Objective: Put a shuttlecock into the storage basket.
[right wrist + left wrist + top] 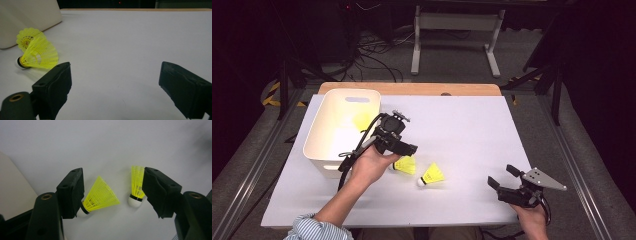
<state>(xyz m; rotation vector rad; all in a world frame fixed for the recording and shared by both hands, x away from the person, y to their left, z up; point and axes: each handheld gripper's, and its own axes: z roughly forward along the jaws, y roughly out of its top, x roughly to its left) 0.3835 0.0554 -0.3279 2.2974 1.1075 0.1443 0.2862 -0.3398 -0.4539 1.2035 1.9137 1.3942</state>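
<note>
Two yellow shuttlecocks lie on the white table top [462, 130]. My left gripper [404, 150] hangs just over the left-hand shuttlecock [406, 165]; the other shuttlecock [432, 175] lies just to its right. In the left gripper view, the left gripper [112, 176] is open. One shuttlecock [100, 195] lies by one jaw with its cork partly hidden behind it, and the second [136, 187] lies against the other jaw's inner side. My right gripper [501, 175] rests open near the front right, with nothing between its jaws [116, 72]. From there both shuttlecocks [37, 56] lie far to the left.
A white bin [324, 150] stands at the table's left with a third yellow shuttlecock [361, 120] inside. A wooden strip [412, 88] runs along the far edge. The bin's wall [30, 20] rises behind the shuttlecocks in the right gripper view.
</note>
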